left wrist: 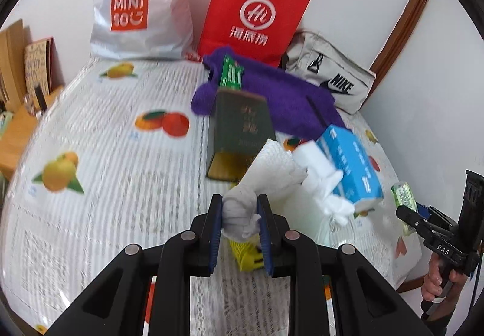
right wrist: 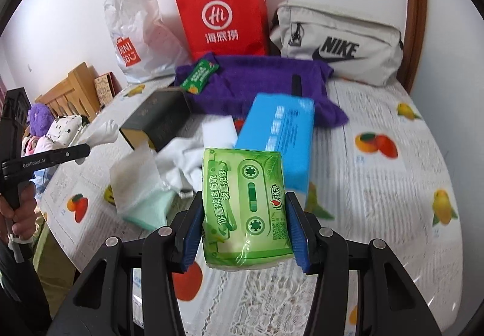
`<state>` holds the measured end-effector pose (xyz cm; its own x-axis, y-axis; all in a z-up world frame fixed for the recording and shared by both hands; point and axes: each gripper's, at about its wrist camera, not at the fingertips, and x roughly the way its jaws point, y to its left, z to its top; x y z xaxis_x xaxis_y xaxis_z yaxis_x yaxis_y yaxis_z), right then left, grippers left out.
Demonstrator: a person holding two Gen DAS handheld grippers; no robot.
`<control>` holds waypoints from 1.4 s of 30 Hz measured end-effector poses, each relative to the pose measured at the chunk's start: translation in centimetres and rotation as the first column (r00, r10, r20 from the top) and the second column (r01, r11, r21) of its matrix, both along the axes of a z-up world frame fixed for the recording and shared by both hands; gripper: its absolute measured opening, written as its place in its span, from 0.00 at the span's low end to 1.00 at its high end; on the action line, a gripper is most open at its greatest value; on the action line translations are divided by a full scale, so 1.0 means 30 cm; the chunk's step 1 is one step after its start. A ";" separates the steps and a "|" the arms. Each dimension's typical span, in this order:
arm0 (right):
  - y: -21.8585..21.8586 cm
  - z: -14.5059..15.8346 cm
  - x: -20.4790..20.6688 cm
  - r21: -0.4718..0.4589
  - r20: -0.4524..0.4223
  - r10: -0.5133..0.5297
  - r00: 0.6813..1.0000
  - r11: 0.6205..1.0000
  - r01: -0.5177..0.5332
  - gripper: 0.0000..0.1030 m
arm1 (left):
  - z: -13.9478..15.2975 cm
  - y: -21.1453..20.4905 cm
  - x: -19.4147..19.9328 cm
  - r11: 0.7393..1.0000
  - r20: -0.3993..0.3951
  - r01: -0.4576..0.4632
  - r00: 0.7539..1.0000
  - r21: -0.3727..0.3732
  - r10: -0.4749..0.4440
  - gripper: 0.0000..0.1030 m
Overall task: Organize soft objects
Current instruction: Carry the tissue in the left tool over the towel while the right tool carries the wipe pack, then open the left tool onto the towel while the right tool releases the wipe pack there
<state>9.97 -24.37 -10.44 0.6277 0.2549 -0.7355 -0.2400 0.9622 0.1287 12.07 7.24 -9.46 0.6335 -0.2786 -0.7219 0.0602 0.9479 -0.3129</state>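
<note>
Three bags stand at the back of the bed, against the wall. The silver plastic bag (left wrist: pixel 136 3) has an orange patch that says "MINISO". The red paper bag (left wrist: pixel 254 15) has a white ring with "Hi" in it and white Chinese words under that. The grey bag (right wrist: pixel 338 42) lies on its side and says "NIKE" in black. All three are shut or turned away, so I cannot tell what is in them.

The right gripper (right wrist: pixel 243 227) squeezes a green tissue pack (right wrist: pixel 245 209) between its blue pads and holds it up over the bed. The pack has a picture of a tape on it and Chinese words.

The left gripper (left wrist: pixel 239 221) is pinched tight on a white glove (left wrist: pixel 242 206), which is lifted off the bed. Its side says "GenRobot.AI" in the right wrist view.

The bed cover (left wrist: pixel 106 154) is white with fruit pictures. On it lie a purple fluffy cloth (right wrist: pixel 257 79) with a small green packet (right wrist: pixel 199 76) on top, a dark green box (left wrist: pixel 239 127) with gold writing too blurred to read, and a blue tissue pack (right wrist: pixel 278 133) with white words. More white cloth (right wrist: pixel 184 154) is bunched up just beside the blue pack.
</note>
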 end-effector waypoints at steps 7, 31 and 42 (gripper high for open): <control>-0.016 0.055 0.088 0.009 0.013 -0.009 1.000 1.000 0.009 0.49 | 0.075 -0.017 0.072 1.000 0.041 -0.002 0.999 0.031 0.001 0.21; -0.019 0.103 0.517 0.005 0.023 -0.050 0.998 0.999 0.049 0.49 | 0.138 -0.078 0.474 0.991 0.054 0.008 0.998 0.131 -0.015 0.21; -0.009 0.059 0.728 -0.005 0.012 -0.031 0.999 0.999 0.031 0.49 | 0.084 -0.067 0.625 0.993 -0.008 0.036 0.999 0.113 -0.035 0.21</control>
<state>31.80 -24.63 -8.68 0.6443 0.2312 -0.7290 -0.2112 0.9699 0.1209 30.81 5.23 -6.93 0.6200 -0.2171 -0.7540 0.0926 0.9745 -0.2045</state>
